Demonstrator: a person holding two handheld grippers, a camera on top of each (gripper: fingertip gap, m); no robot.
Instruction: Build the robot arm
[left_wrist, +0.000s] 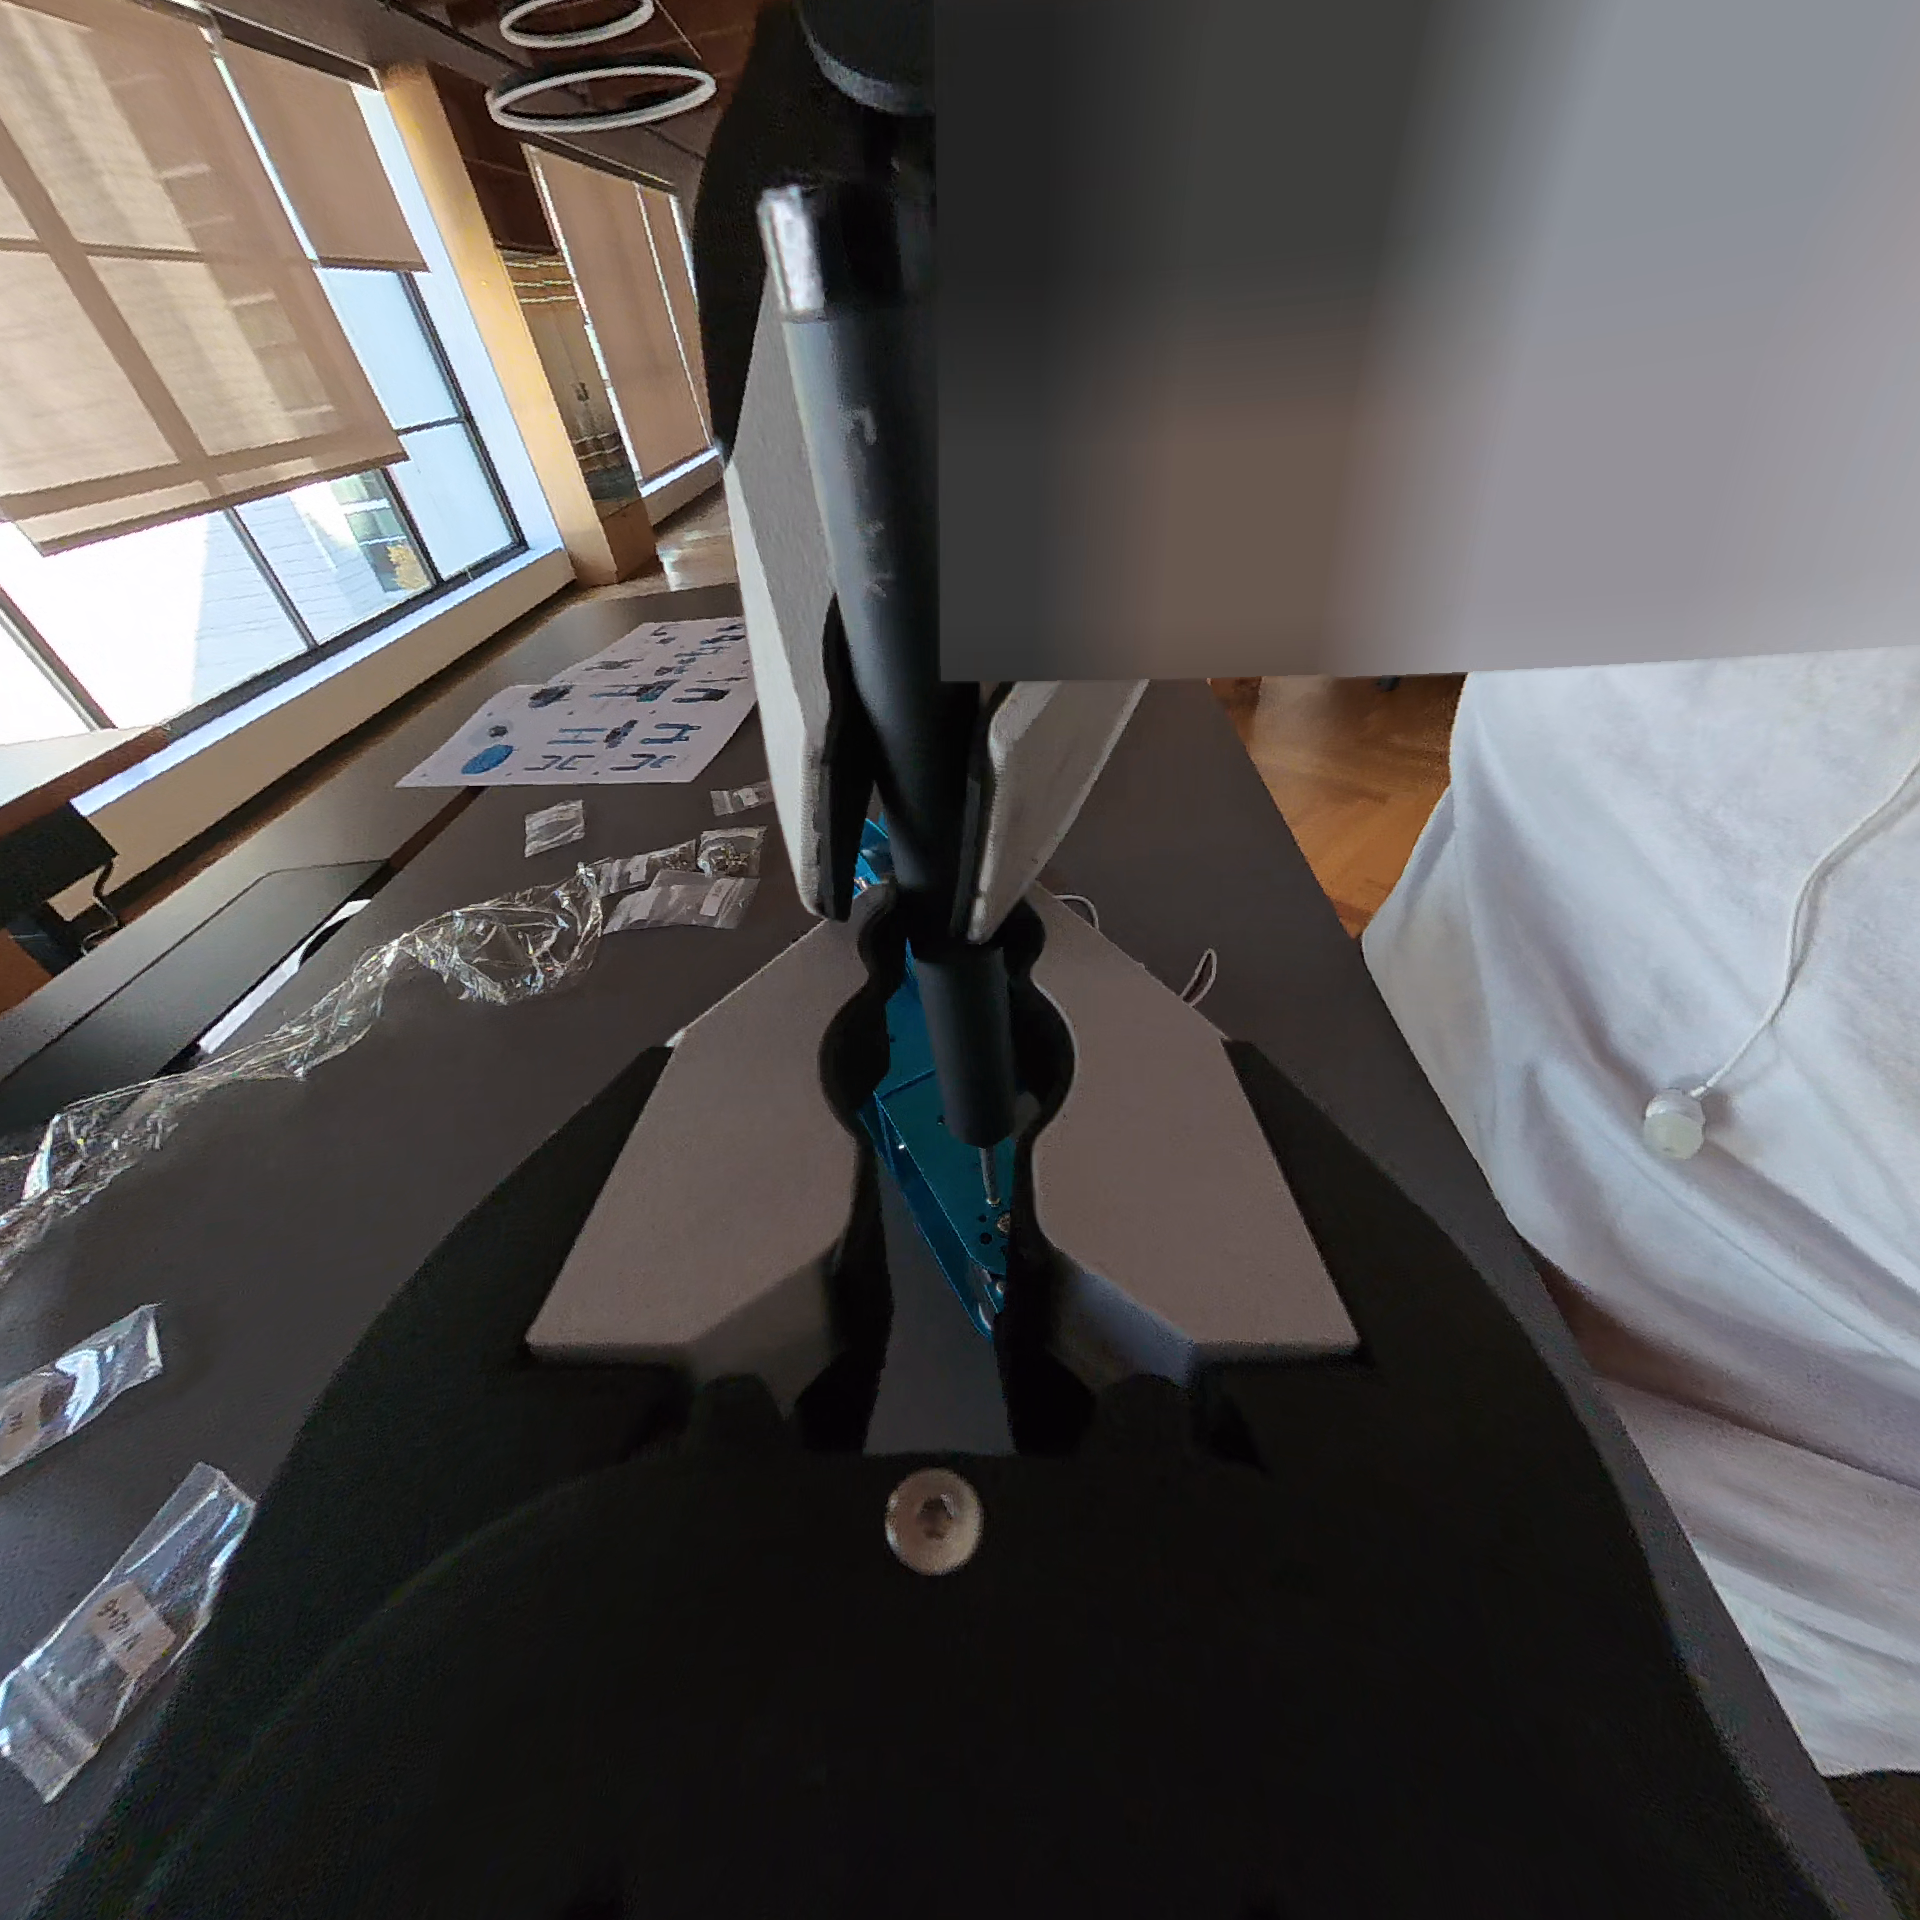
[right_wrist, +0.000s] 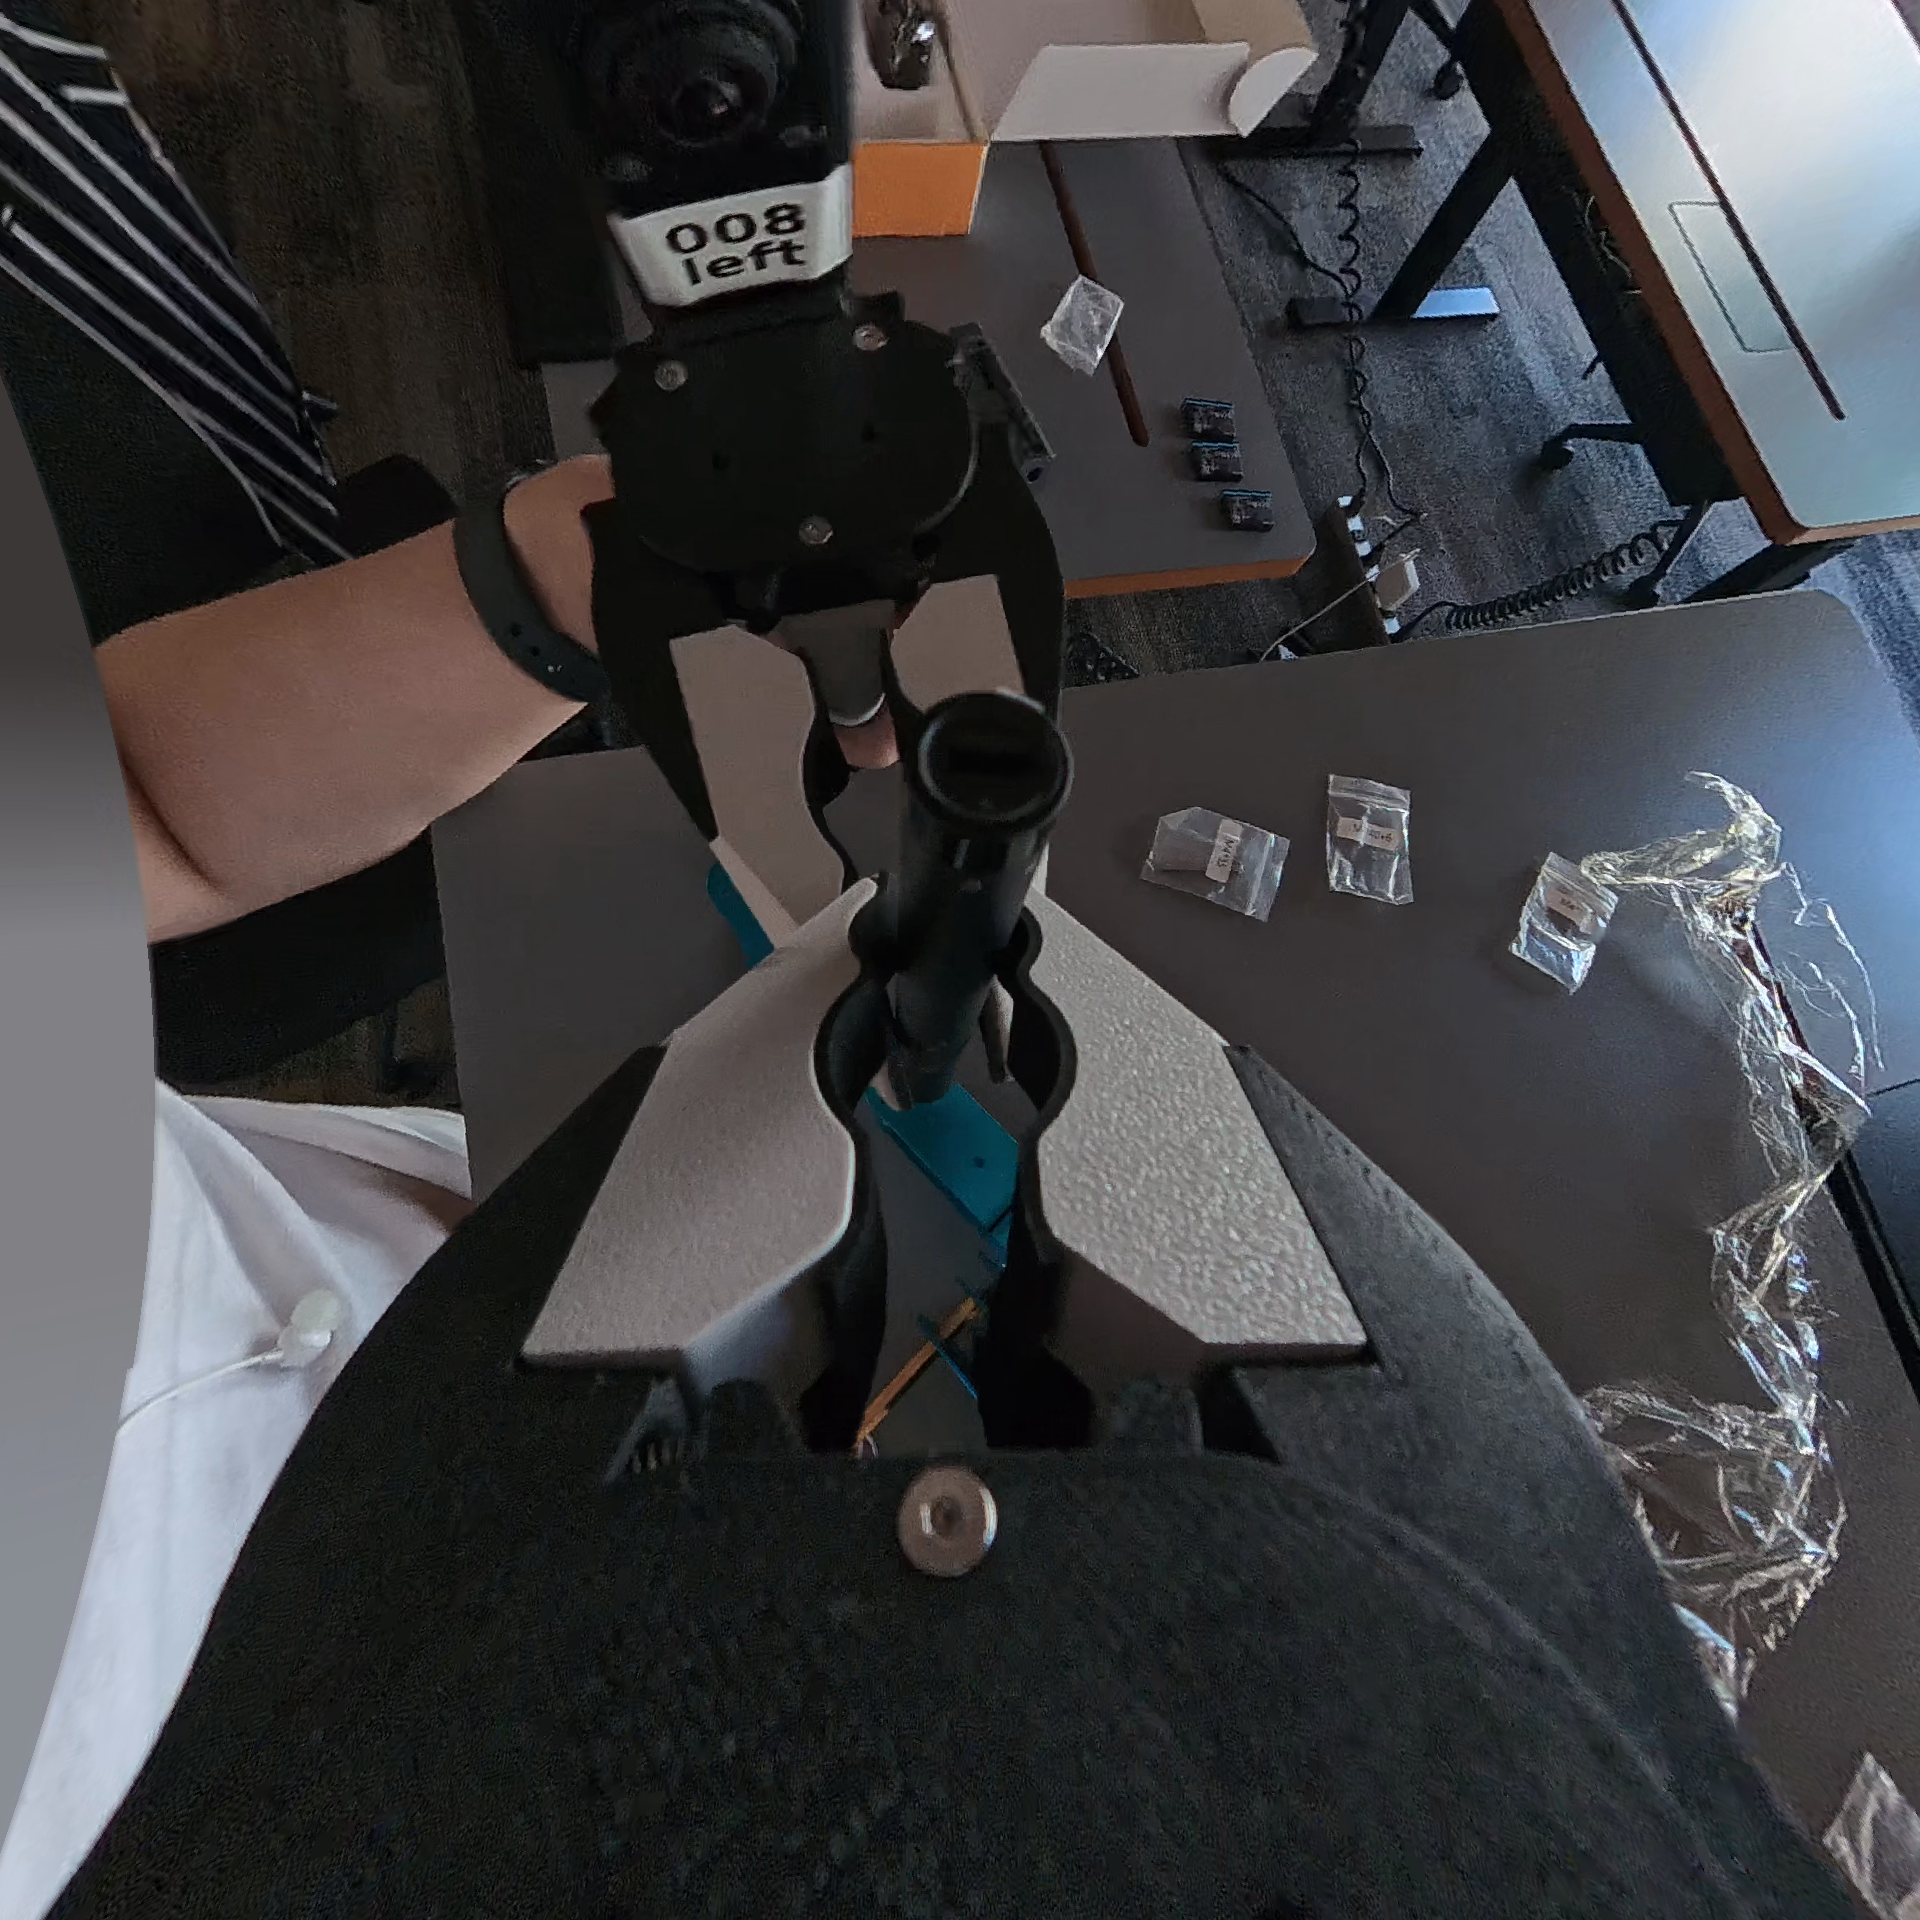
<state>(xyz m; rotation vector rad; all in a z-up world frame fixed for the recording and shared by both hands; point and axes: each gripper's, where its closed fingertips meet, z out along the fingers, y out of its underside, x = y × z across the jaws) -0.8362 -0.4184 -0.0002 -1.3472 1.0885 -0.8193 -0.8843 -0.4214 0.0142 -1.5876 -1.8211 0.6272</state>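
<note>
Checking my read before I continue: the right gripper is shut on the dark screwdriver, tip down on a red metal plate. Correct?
Not quite: the metal plate is blue, as the left wrist view shows. The right gripper is indeed shut on the dark screwdriver, tip down on it.

My R gripper (right_wrist: 940, 997) is clamped w/ fingers nearly closed, pointing down, tips crossing just over my L gripper (left_wrist: 940, 1039), which is closed too (bare L forearm (right_wrist: 312, 717) out sideways, black wristband on).
</note>
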